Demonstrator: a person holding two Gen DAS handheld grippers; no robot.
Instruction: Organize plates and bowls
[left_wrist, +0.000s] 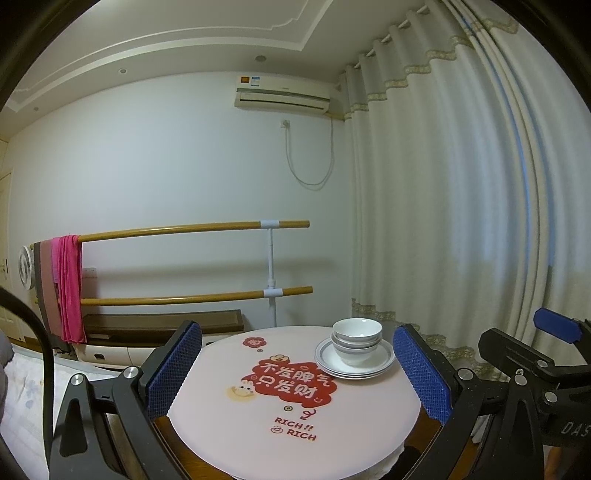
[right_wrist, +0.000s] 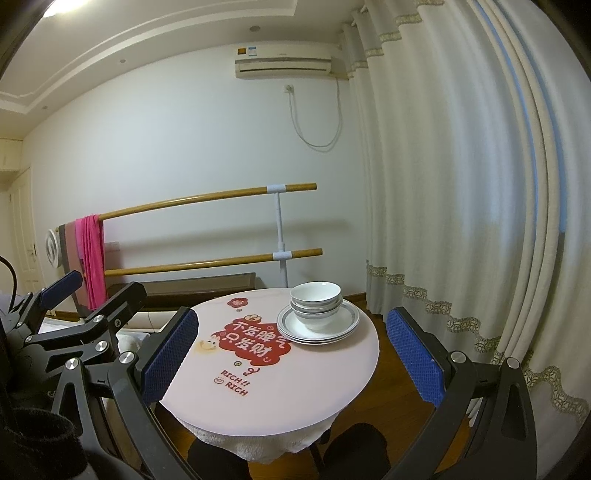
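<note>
Currently, by item:

Bowls: white bowls (left_wrist: 356, 341) (right_wrist: 315, 304) with a thin grey band near the rim sit nested upright in one stack; at least three rims show.

Plates: white plates (left_wrist: 382, 363) (right_wrist: 345, 325) with a blue-grey ring at the edge lie stacked flat, the bowl stack resting on the middle of the top plate. How many plates there are cannot be told exactly.

Location: the whole stack stands on the far right part of the round tabletop (left_wrist: 229, 435) (right_wrist: 295, 398), close to its edge, just beside the red printed patch (left_wrist: 290, 382) (right_wrist: 251, 338) with Chinese characters and "RICH!! RICH" below it.

Left gripper: the left gripper (left_wrist: 297, 373) has its blue-padded fingers (left_wrist: 173, 369) spread wide, empty, hanging over the near side of the tabletop, apart from the dishes. It also shows at the left edge of the right wrist view (right_wrist: 92, 295).

Right gripper: the right gripper (right_wrist: 291, 356) is likewise spread wide and holds nothing, its fingers (right_wrist: 415, 360) framing the tabletop with the stack between and beyond them. Part of it appears at the right of the left wrist view (left_wrist: 524, 336).

Background: a wooden double barre (left_wrist: 192, 229) (right_wrist: 207, 197) with a pink cloth (left_wrist: 68, 288) (right_wrist: 92, 254) draped on it, a wall air conditioner (left_wrist: 282, 94) (right_wrist: 284, 61), and cream curtains (left_wrist: 443, 184) (right_wrist: 461, 166).
</note>
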